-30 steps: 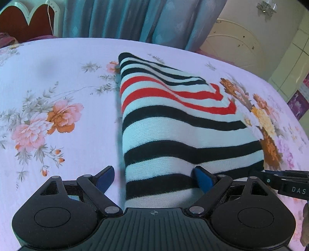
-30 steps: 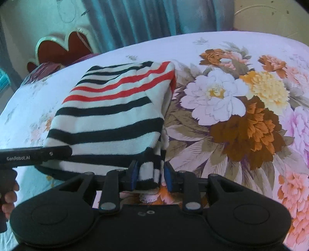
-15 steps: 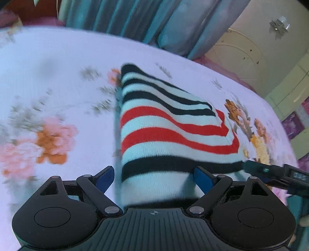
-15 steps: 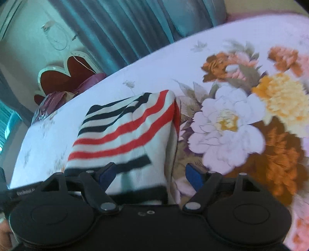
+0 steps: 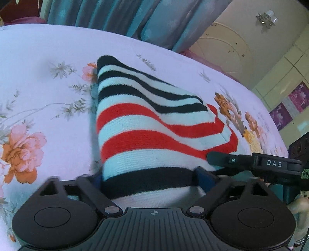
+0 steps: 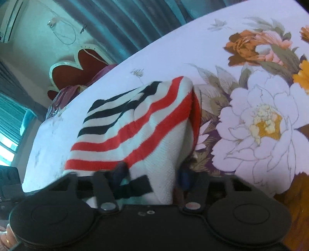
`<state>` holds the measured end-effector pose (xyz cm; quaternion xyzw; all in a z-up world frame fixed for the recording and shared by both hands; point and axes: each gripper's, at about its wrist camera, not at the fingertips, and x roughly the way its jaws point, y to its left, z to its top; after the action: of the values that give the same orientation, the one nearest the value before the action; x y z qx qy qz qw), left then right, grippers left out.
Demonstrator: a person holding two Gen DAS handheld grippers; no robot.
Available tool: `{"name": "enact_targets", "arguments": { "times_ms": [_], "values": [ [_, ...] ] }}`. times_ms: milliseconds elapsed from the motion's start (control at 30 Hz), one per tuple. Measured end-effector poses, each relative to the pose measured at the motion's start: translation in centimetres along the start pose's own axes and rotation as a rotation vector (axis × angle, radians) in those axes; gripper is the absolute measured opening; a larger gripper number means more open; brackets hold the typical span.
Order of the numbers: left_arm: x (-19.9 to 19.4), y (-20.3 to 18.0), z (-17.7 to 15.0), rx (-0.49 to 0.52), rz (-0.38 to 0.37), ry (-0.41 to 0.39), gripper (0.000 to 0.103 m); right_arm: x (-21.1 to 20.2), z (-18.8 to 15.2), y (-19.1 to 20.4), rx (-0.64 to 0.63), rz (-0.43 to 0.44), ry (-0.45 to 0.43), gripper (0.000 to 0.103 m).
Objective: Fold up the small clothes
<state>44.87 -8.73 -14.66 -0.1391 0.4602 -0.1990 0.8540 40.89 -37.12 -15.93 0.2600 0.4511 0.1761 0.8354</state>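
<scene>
A folded striped knit garment (image 5: 146,123), white with black and red bands, lies on the flowered bed sheet (image 5: 38,63). Its near edge runs between the blue pads of my left gripper (image 5: 148,178), whose jaws stand apart around the cloth. In the right wrist view the same garment (image 6: 139,123) reaches between the pads of my right gripper (image 6: 152,176), which also stands open around the cloth's near corner. The right gripper's finger (image 5: 251,162) shows in the left wrist view, lying against the garment's right edge.
The bed sheet carries big flower prints (image 6: 256,123). Teal curtains (image 5: 119,17) hang behind the bed. A red heart-shaped headboard (image 6: 77,71) stands at the far side. A cream cabinet (image 5: 227,48) is at the back right.
The right gripper let go of the garment's corner and opened. Both grippers pushed forward over the cloth. Their jaws now stand closer together around it.
</scene>
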Motion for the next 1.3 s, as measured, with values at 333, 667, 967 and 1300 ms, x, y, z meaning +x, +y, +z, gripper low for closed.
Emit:
{"name": "enact_targets", "arguments": {
  "times_ms": [333,667,967,1300],
  "values": [
    [-3.6,-1.4,0.8,0.078,0.026,-0.072,0.052,-1.9,0.0,2.6,-0.033,0.028,-0.068,0.036],
    [-10.3,0.9,1.6,0.117,0.077,-0.130,0.052,-1.7,-0.2,8.4,-0.050,0.077,-0.094,0.036],
    [-17.4,10.1,1.2,0.119,0.065,-0.171,0.052,1.8,-2.2,17.8,-0.074,0.078,-0.123,0.036],
    [-23.9,23.8,2.1,0.119,0.092,-0.164,0.053,9.9,-6.0,28.2,-0.040,0.075,-0.126,0.036]
  ]
}}
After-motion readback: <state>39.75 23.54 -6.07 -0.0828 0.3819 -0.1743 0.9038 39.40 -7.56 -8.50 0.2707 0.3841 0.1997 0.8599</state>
